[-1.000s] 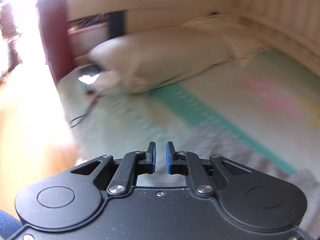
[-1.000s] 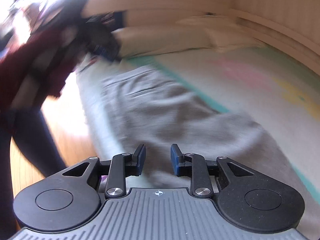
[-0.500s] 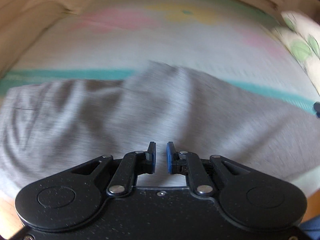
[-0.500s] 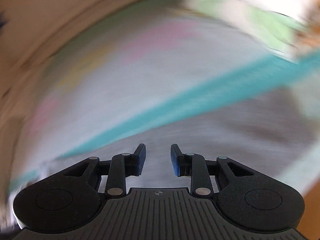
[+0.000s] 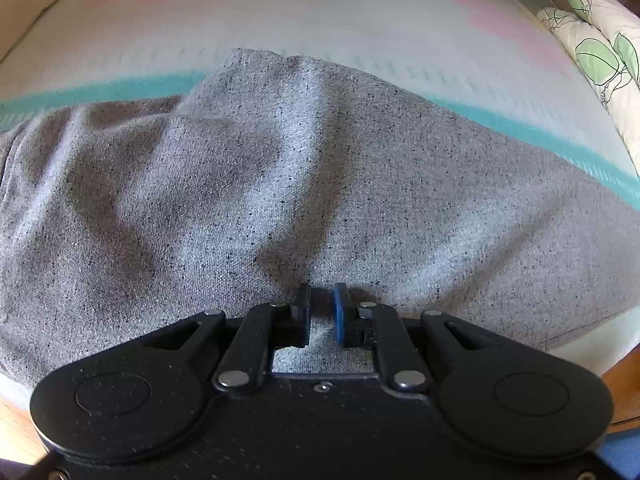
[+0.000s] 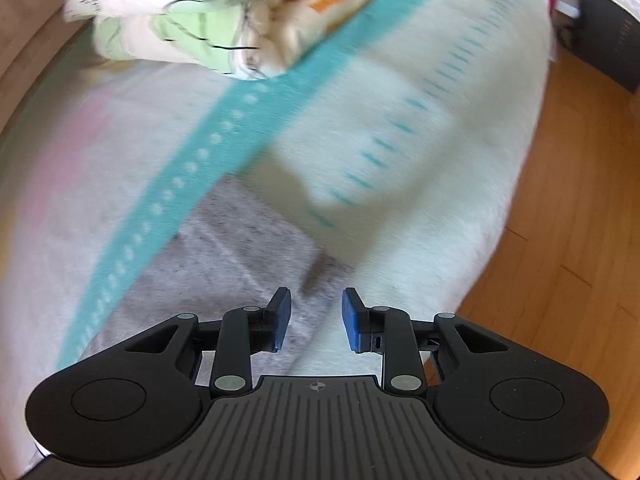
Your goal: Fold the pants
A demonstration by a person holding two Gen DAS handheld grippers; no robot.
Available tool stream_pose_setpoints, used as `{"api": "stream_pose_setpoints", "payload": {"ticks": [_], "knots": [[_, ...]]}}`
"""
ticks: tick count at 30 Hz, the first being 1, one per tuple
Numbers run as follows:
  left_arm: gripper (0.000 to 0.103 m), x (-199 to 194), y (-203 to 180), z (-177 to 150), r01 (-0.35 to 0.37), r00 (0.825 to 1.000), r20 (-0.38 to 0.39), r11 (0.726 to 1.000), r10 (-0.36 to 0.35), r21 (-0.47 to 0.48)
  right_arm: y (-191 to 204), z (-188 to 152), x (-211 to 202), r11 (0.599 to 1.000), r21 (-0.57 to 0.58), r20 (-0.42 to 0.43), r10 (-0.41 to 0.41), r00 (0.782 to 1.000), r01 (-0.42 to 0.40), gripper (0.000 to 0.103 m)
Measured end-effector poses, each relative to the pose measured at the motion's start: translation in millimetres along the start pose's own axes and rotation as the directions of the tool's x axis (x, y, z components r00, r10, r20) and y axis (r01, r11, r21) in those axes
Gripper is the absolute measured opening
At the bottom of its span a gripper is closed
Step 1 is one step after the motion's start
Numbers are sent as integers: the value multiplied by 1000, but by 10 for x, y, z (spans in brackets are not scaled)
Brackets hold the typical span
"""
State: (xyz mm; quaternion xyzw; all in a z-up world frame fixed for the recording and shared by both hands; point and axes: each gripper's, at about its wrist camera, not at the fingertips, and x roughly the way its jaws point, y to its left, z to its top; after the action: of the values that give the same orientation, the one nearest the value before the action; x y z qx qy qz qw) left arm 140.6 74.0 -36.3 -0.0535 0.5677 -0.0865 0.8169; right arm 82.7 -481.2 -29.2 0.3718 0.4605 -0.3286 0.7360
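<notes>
Grey pants lie rumpled across a pale bedspread, just below its teal stripe. The left gripper points down onto the cloth, its jaws a narrow gap apart with fabric showing between them, though a pinch cannot be confirmed. The right gripper hangs with jaws apart and empty over the pants' hem, near the bed's edge and a leaf-print pillow.
</notes>
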Motion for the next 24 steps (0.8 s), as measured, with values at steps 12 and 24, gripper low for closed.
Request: {"api": "stream_pose_setpoints", "payload": {"ticks": [12, 24], "knots": [[19, -1, -50, 54, 8, 1000, 1, 1000, -8, 9, 361, -142, -9, 978, -207, 151, 41, 988, -9, 7], [21, -74, 208, 22, 47, 999, -13, 998, -47, -45, 313, -123, -138, 998, -12, 280, -51, 959, 56, 18]]}}
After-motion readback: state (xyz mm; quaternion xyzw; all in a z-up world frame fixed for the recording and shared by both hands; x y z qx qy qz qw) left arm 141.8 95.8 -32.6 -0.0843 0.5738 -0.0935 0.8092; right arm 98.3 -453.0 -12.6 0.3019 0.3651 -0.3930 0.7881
